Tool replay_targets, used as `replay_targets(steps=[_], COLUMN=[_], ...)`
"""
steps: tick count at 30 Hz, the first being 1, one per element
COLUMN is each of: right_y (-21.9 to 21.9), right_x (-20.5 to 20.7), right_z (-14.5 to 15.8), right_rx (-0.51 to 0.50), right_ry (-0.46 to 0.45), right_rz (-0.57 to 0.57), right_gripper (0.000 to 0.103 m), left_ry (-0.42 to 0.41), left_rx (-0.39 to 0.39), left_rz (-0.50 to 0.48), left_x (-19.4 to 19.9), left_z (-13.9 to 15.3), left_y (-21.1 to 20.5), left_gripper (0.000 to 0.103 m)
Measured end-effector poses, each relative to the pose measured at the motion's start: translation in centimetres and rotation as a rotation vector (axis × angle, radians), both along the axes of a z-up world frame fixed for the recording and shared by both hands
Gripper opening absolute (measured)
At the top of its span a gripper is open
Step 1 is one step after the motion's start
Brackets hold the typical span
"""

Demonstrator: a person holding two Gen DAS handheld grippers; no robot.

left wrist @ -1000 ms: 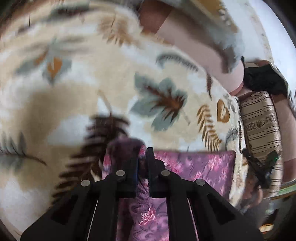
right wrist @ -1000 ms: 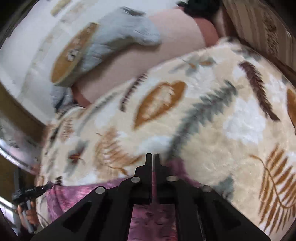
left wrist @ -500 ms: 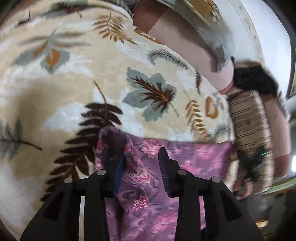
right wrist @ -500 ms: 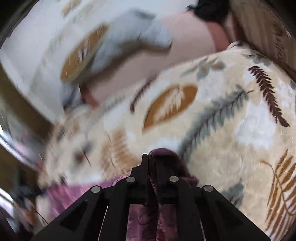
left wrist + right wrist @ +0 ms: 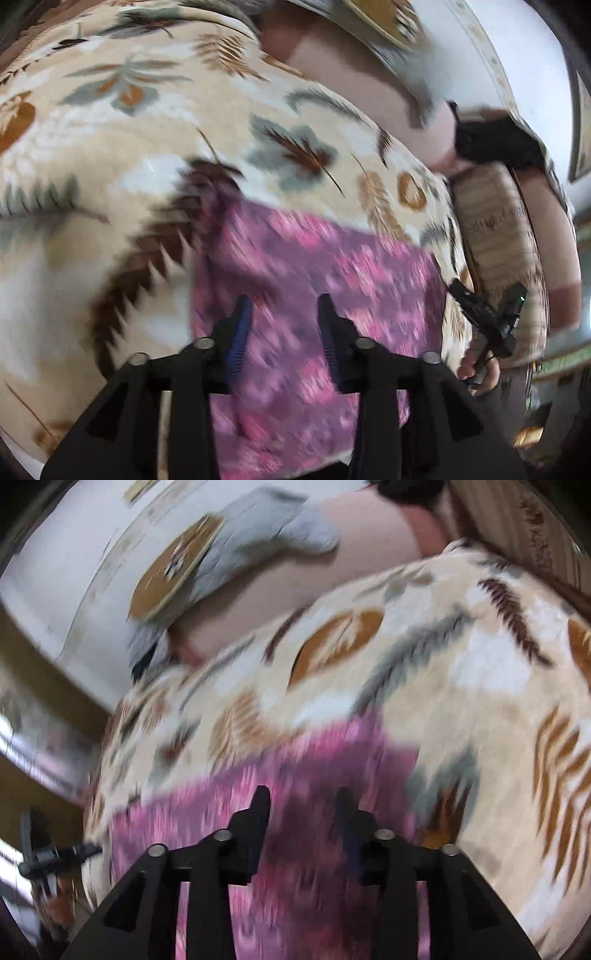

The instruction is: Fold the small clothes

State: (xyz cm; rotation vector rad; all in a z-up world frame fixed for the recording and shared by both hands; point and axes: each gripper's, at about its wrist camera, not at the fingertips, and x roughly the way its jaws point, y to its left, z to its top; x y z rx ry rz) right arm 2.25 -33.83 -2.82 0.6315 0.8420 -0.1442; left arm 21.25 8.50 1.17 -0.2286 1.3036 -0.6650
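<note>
Spread across the whole background is a cream blanket (image 5: 110, 155) printed with brown, rust and grey-green leaves, and on it lies the purple floral garment (image 5: 317, 266), flat, directly beyond and beneath both claws. Both views are smeared by motion blur.

The left gripper (image 5: 282, 325) has its jaws parted and opening, with the garment's cloth seen through the gap but not pinched by the blue-ribbed fingers (image 5: 238, 332). A second ago these jaws were pressed together on a bunched corner of the cloth; half a second ago they had begun to part; now that corner lies dropped ahead and to the left of the tips, on a dark brown leaf.

The right gripper (image 5: 303, 805) is likewise spread and opening, nothing clamped between its tips. Half a second ago it was pinching a raised hump of purple cloth; that hump is now flattened ahead of it.

Off to the right of the left claw, a hand (image 5: 476, 365) holds the other tool's handle.
</note>
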Motion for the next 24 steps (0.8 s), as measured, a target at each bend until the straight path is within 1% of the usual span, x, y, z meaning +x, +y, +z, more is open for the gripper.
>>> replay_targets(steps=[1, 2, 3, 4, 5, 6, 8, 9, 10, 13, 16, 18, 20, 21, 22, 23, 24], right_y=[0.9, 1.7, 2.3, 2.7, 2.9, 2.8, 2.4, 1.9, 1.7, 0.3, -0.7, -0.6, -0.2, 0.1, 0.5, 0.8, 1.2], right_x=[-0.3, -0.7, -1.4, -2.2, -3.1, -4.1, -5.8, -7.0, -7.9, -10.4, -12.4, -12.7, -12.4, -11.8, -11.3, -11.1, -10.8], right_z=[-1.0, -1.9, -2.5, -2.2, -1.7, -1.2, -0.6, -0.3, -0.2, -0.7, -1.4, -2.1, -2.9, -3.6, -4.1, -4.2, -3.9], right_rx=[-0.018, -0.042, -0.061, -0.066, -0.060, -0.049, -0.026, -0.005, 0.015, 0.080, 0.168, 0.196, 0.220, 0.242, 0.246, 0.241, 0.223], right_ry=[0.046, 0.098, 0.122, 0.109, 0.092, 0.082, 0.070, 0.058, 0.053, 0.066, 0.055, 0.061, 0.068, 0.082, 0.105, 0.110, 0.101], right_rz=[0.022, 0.044, 0.061, 0.066, 0.065, 0.059, 0.047, 0.028, 0.009, -0.078, -0.148, -0.159, -0.143, -0.109, -0.093, -0.084, -0.061], right_gripper=[0.039, 0.037, 0.035, 0.036, 0.040, 0.040, 0.040, 0.042, 0.044, 0.045, 0.047, 0.048, 0.048, 0.047, 0.043, 0.022, 0.008], left_ry=[0.009, 0.038, 0.065, 0.085, 0.102, 0.107, 0.109, 0.114, 0.120, 0.164, 0.231, 0.279, 0.302, 0.302, 0.295, 0.287, 0.287], left_rx=[0.005, 0.002, -0.005, -0.013, -0.037, -0.050, -0.076, -0.095, -0.109, -0.129, -0.116, -0.144, -0.175, -0.179, -0.178, -0.174, -0.174], left_rz=[-0.004, -0.009, -0.004, 0.006, 0.018, 0.026, 0.036, 0.043, 0.043, 0.026, 0.063, 0.090, 0.124, 0.132, 0.141, 0.137, 0.130], left_x=[-0.9, -2.0, -2.7, -3.4, -4.4, -5.1, -6.9, -7.9, -8.6, -10.0, -9.7, -9.4, -9.1, -9.1, -9.0, -9.0, -9.1], left_z=[-0.4, -1.1, -1.6, -1.9, -1.9, -1.8, -1.4, -1.4, -1.4, -2.8, -5.0, -6.1, -6.3, -6.1, -5.9, -5.7, -5.5], left_y=[-0.3, -0.4, -0.2, 0.0, 0.7, 1.2, 2.1, 2.5, 2.7, 1.8, 1.1, 1.0, 1.1, 1.0, 1.1, 1.1, 1.0], left_gripper=[0.040, 0.040, 0.040, 0.040, 0.040, 0.040, 0.050, 0.060, 0.067, 0.068, 0.068, 0.068, 0.068, 0.064, 0.042, 0.027, 0.007])
